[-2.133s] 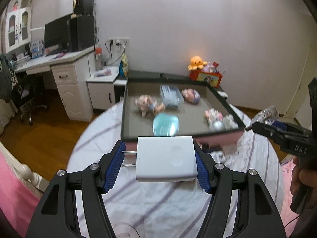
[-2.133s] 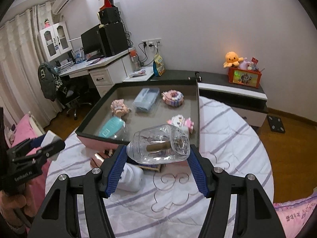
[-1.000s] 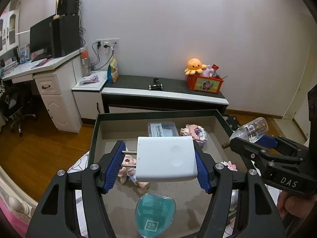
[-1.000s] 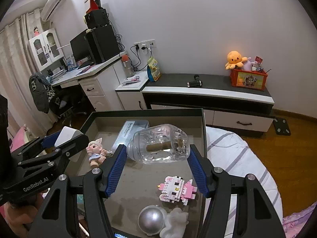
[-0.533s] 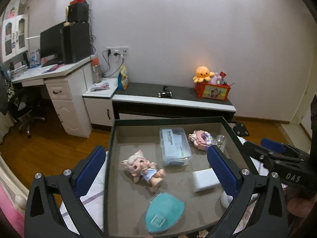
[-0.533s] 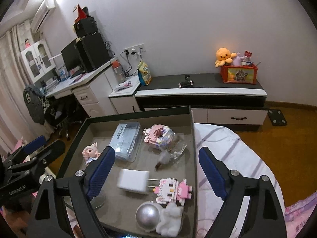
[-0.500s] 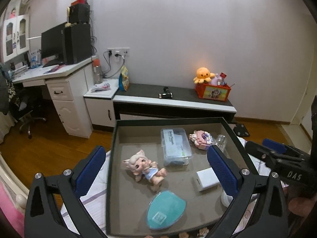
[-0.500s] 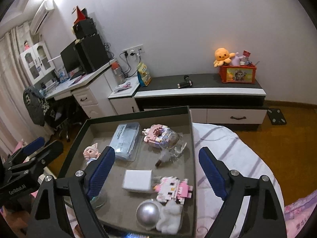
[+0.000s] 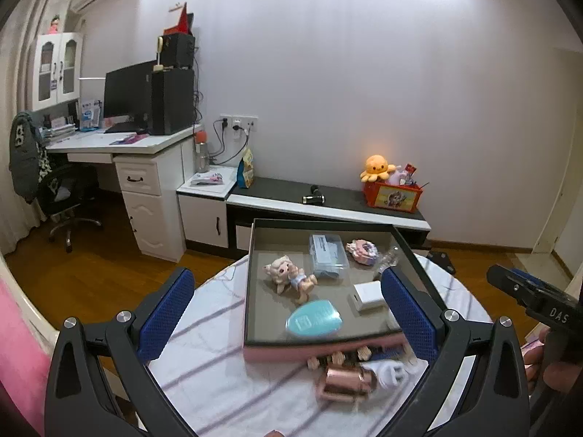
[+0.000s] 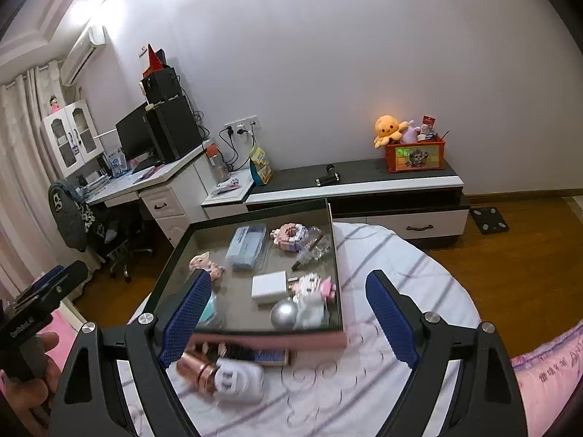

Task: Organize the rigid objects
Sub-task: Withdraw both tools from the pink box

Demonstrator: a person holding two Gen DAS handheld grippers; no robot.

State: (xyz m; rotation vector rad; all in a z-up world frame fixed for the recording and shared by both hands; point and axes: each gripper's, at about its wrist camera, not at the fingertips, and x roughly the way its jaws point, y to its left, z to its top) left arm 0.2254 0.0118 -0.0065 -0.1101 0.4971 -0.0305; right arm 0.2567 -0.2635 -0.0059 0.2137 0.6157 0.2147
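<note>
A dark tray (image 9: 251, 287) (image 10: 337, 266) with a pink front wall sits on the round bed. In it lie a white charger (image 9: 370, 295) (image 10: 269, 287), a clear plastic bottle (image 10: 311, 245), a blue box (image 9: 327, 259), a piglet doll (image 9: 291, 278), a teal case (image 9: 313, 322), two pink block figures and a silver ball (image 10: 284, 314). In front of the tray lie a rose-gold cylinder (image 9: 344, 382) (image 10: 196, 368), a white plug (image 10: 238, 380) and a dark flat item (image 10: 255, 356). My left gripper (image 9: 288, 324) and right gripper (image 10: 286, 318) are both open, empty, above the bed before the tray.
A low black-and-white cabinet (image 9: 328, 205) with an orange toy box (image 9: 393, 193) stands behind the bed. A white desk (image 9: 138, 153) with monitor and chair is at the left. Wooden floor surrounds the bed. The right gripper shows at the left view's right edge (image 9: 532, 298).
Both grippers held the charger and the bottle, let them go into the tray, and have since pulled back and up, so the bed surface and the items before the tray show.
</note>
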